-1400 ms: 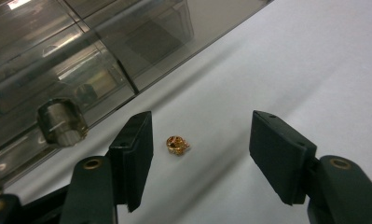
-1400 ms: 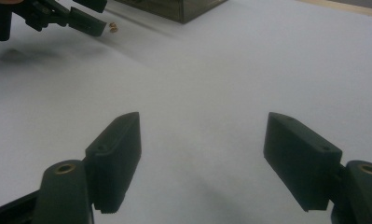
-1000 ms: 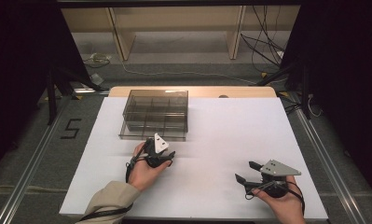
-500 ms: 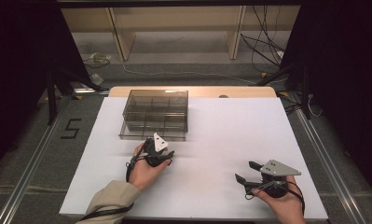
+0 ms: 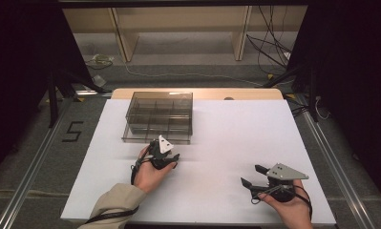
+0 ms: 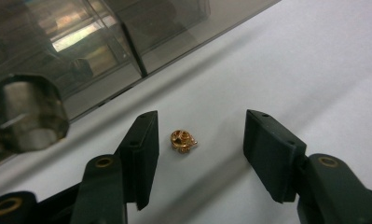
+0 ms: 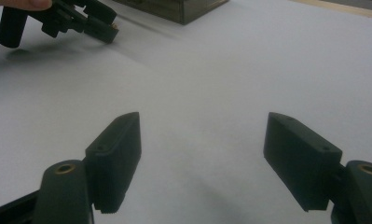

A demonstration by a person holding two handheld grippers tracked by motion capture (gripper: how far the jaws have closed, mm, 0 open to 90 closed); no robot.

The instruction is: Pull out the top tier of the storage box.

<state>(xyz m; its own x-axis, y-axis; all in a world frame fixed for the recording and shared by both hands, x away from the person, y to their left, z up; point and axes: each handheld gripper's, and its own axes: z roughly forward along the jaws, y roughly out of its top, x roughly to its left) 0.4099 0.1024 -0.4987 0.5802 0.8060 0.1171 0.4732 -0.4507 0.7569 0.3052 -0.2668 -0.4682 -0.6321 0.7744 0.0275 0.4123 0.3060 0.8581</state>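
A small gold ornament (image 6: 183,140) lies on the white table sheet (image 5: 236,138), between the open jaws of my left gripper (image 6: 200,156) and nearer the left jaw. In the high view that left gripper (image 5: 160,153) sits just in front of a smoky clear compartment box (image 5: 159,117). The box's front wall (image 6: 127,51) rises close behind the ornament. My right gripper (image 5: 255,181) rests open near the table's front right, with nothing between its jaws (image 7: 202,161). The left gripper (image 7: 72,18) also shows far off in the right gripper view.
The box (image 7: 183,9) has several compartments and stands at the back left of the sheet. A wooden table edge (image 5: 255,94) runs behind the sheet. Shelving legs and cables (image 5: 269,43) lie on the floor beyond. A "5" mark (image 5: 73,131) is on the floor at left.
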